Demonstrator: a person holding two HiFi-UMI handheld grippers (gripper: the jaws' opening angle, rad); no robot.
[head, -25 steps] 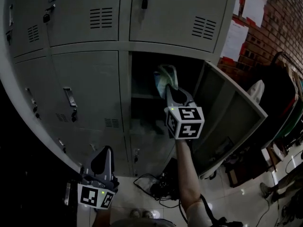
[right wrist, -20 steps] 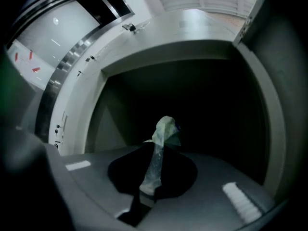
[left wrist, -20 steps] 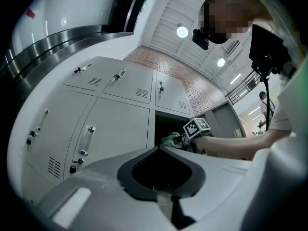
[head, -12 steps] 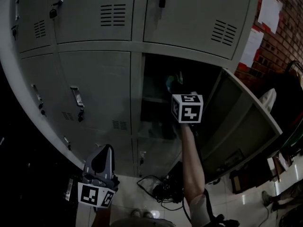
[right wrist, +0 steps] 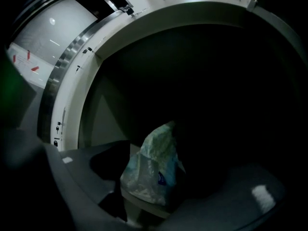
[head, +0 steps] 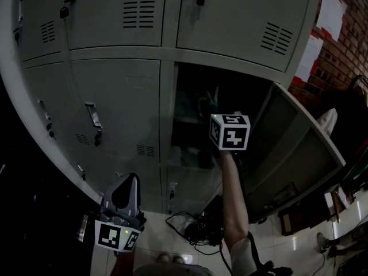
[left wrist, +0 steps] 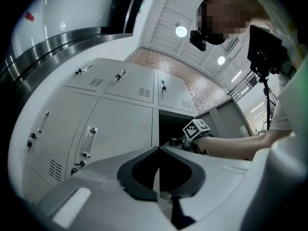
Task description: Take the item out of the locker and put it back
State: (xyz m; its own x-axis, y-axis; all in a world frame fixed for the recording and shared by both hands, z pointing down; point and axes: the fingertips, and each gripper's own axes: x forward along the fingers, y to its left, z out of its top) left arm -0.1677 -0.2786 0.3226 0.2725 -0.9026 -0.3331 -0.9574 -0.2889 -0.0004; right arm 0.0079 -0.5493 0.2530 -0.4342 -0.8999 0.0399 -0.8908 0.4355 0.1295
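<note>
A pale green-and-white plastic bag (right wrist: 153, 168) stands on the shelf (right wrist: 144, 203) inside the dark open locker compartment (head: 192, 94). My right gripper (right wrist: 168, 186) reaches into that compartment. Its jaws are opening and stand wide on either side of the bag, with the pads off it. In the head view the marker cube (head: 230, 131) hides most of that gripper, and the bag (head: 203, 103) is only a faint shape beyond it. My left gripper (head: 127, 184) hangs low at the left in front of the closed lockers. Its fingertips meet, shut on nothing (left wrist: 158, 150).
The compartment's door (head: 296, 151) swings out to the right. Closed grey locker doors (head: 115, 102) with handles fill the left and top. Cables (head: 198, 229) lie on the floor below the lockers. A brick wall with papers (head: 330, 16) is at the right.
The right gripper carried the bag from in front of the opening deep into the compartment. Its jaws have since spread away from the bag. The left gripper stayed put.
</note>
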